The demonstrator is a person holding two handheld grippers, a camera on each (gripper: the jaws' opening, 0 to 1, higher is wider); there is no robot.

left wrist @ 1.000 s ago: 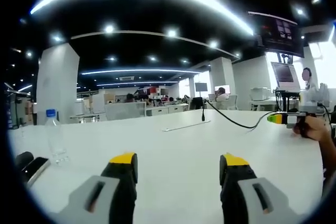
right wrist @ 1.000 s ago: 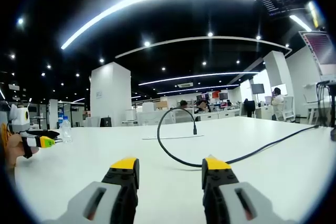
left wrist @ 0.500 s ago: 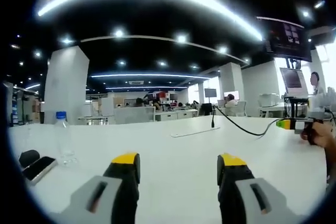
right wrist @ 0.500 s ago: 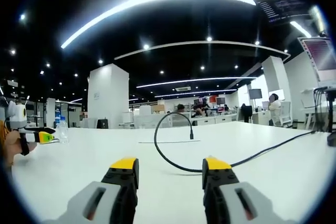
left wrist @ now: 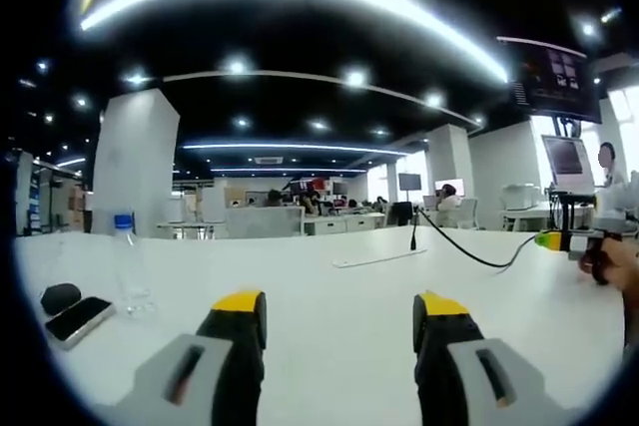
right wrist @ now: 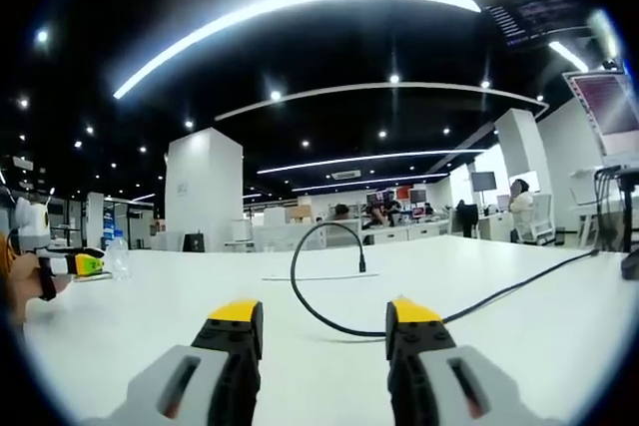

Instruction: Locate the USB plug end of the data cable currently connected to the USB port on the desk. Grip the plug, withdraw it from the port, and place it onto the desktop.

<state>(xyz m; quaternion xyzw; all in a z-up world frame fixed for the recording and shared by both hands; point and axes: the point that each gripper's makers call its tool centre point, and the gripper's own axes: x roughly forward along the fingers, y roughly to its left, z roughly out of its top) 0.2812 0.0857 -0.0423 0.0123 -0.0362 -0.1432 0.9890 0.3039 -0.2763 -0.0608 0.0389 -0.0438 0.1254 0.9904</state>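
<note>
Cable (right wrist: 310, 308), black, loops up from the white desk (right wrist: 519, 336) to a plug (right wrist: 361, 264) standing upright at the far middle. Right gripper (right wrist: 322, 316) and left gripper (left wrist: 339, 308) both hover spread, holding nothing. Water bottle (left wrist: 127, 261), phone (left wrist: 78, 318) lie far left.

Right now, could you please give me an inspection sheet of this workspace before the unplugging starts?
Surface: white desk, broad and flat.
Job's things: black data cable loops over the desk, its plug end standing upright at a slim strip; the port itself is too small to make out.
Clutter: water bottle, phone and a dark pouch.
Grippers: left claw open, holding nothing; right claw open, holding nothing, short of the loop.
Cables: the data cable trails off to the right.
Surroundings: open office, ceiling lights, distant people seated.
</note>
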